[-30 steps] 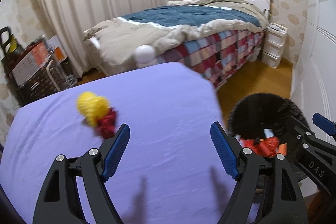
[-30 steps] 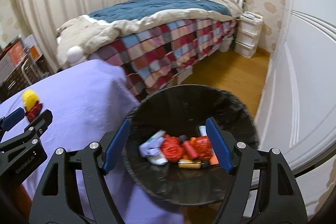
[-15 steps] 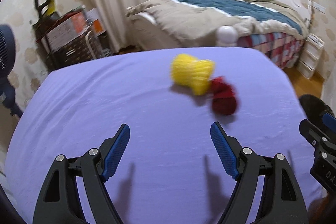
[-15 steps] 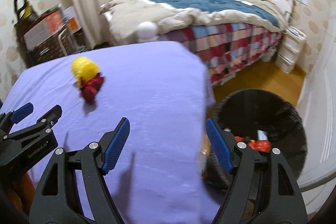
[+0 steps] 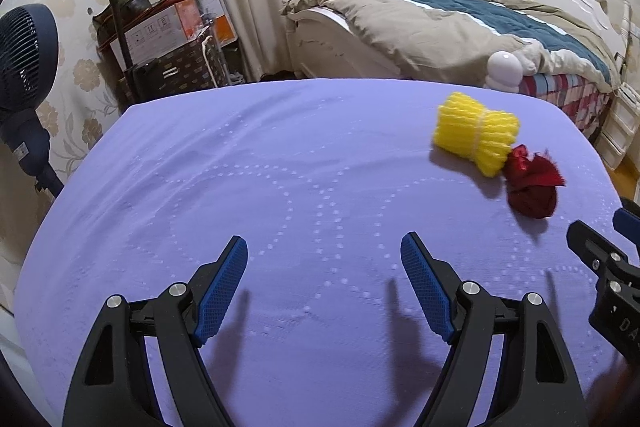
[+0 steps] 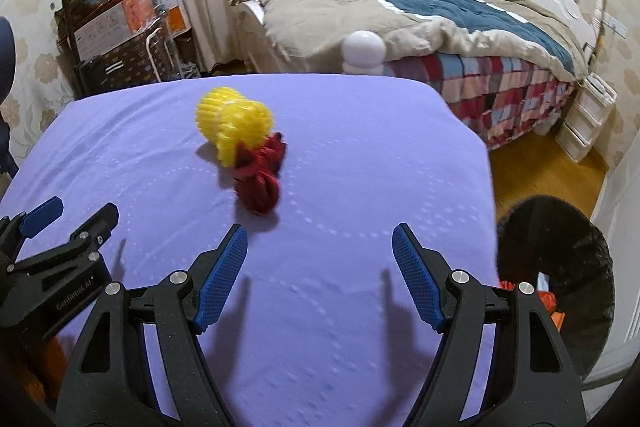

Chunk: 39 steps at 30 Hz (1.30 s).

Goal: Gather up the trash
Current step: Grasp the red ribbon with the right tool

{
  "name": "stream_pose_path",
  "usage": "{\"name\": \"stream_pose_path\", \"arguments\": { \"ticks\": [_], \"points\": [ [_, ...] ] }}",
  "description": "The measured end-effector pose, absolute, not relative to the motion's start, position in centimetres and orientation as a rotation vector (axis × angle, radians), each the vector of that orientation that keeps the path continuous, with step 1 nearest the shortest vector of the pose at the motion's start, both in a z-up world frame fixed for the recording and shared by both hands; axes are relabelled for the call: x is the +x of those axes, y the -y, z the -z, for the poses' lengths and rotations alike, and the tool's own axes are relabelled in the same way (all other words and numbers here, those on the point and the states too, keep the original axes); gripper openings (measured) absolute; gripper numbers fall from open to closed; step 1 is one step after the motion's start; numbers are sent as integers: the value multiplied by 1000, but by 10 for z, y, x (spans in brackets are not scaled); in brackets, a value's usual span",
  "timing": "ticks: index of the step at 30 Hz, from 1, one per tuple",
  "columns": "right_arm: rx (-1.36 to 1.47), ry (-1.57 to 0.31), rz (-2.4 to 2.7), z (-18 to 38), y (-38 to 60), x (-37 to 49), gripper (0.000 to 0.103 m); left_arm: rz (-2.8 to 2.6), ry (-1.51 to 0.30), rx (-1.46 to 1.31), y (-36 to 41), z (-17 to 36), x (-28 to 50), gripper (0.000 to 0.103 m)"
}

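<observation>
Yellow foam-net sleeve (image 6: 234,129) and crumpled red wrapper (image 6: 259,179), touching on purple-clothed tabletop (image 5: 248,187), now ahead; I've swung from black bin (image 6: 560,267). Left tool (image 5: 323,287), right tool (image 6: 319,275) both released, empty.

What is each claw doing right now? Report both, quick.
Left claw: open, holding nothing, above the purple cloth.
Right claw: open, holding nothing, pointed toward the red wad beside the yellow foam net.

Both tongs (image 5: 324,283) (image 6: 320,273) now off the bin (image 6: 560,267), over the purple table (image 6: 360,155), facing the yellow and red trash (image 6: 248,147).
</observation>
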State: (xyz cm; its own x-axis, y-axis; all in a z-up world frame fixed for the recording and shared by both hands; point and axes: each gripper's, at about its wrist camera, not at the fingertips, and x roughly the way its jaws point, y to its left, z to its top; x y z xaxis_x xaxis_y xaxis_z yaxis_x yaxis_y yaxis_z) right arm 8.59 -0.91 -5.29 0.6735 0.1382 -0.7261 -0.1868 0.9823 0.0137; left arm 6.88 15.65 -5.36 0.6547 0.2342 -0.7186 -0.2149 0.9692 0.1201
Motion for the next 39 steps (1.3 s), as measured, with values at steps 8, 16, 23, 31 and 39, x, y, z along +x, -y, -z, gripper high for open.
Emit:
{"name": "stream_pose_path", "arguments": {
  "ticks": [8, 16, 23, 31, 39],
  "points": [
    [-75, -818, -204, 54, -18, 116, 69, -276, -826, -5, -174, 54, 72, 77],
    [-82, -887, -213, 69, -26, 140, 25, -268, -830, -4, -172, 55, 76, 77],
    [-53, -884, -145, 68, 6, 150, 23, -229, -830, 9, -157, 56, 84, 77],
    [-14, -880, -68, 67, 49, 163, 23, -156, -811, 23, -123, 54, 101, 77],
    [-1, -878, -65, 68, 62, 168, 23, -109, -803, 41, -93, 53, 120, 77]
  ]
}}
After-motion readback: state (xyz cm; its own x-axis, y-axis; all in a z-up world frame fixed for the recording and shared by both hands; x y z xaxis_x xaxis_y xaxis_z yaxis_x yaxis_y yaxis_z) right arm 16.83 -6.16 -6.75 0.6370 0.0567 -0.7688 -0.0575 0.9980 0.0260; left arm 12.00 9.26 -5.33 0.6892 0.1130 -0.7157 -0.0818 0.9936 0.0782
